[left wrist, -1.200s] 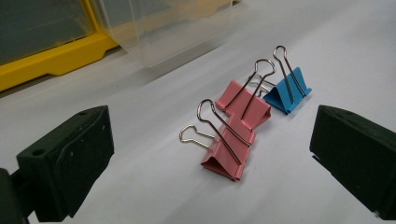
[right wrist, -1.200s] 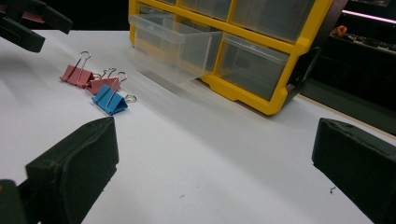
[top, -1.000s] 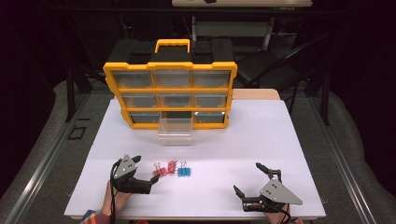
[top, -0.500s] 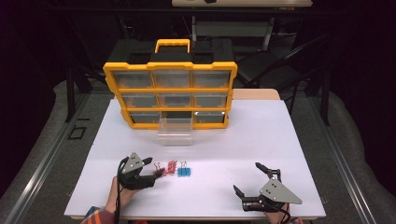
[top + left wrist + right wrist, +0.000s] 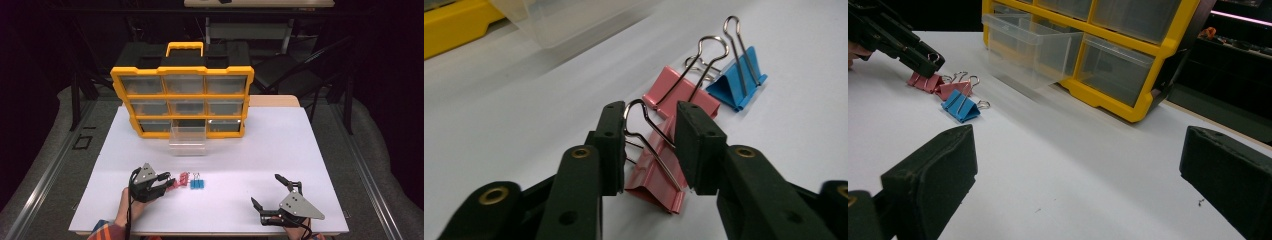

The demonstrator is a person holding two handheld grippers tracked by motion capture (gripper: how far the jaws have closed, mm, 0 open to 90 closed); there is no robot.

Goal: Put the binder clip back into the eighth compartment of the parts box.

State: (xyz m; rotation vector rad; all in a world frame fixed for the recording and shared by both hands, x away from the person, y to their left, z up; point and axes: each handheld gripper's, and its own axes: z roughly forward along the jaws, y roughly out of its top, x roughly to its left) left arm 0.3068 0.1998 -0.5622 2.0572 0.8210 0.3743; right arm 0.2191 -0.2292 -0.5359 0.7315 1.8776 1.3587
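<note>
Pink clip under grip: nearest pink binder clip [image 5: 656,175] lies flat on the white table [image 5: 260,150], first in a short row of three, well in front of the yellow organiser [image 5: 182,102].
Row of clips: second pink clip [image 5: 681,92] just behind the first and touching or nearly so; blue clip [image 5: 736,85] just beyond that, farthest from the left gripper [image 5: 651,145].
Left jaws: they have just been closing, with the near clip's wire handles between them. Pads stand at the wire loops, not at the pink body; the left pad seems to touch one loop, but full pressure on both sides cannot be confirmed.
Right gripper [image 5: 275,200]: jaws wide apart, nothing between them, resting near the table's front edge and well to the right of the clips.
Open drawer: clear drawer [image 5: 188,140] pulled out of the organiser's bottom row, empty as far as can be seen.
Risk one: wire handles are thin and hinged; a pinch on them alone could let the clip swing or slip out on lifting.
Risk two: the neighbouring pink clip sits close enough to be dragged or nudged out of the row.
Risk three: handles may fold under the pads and the clip twist askew.
</note>
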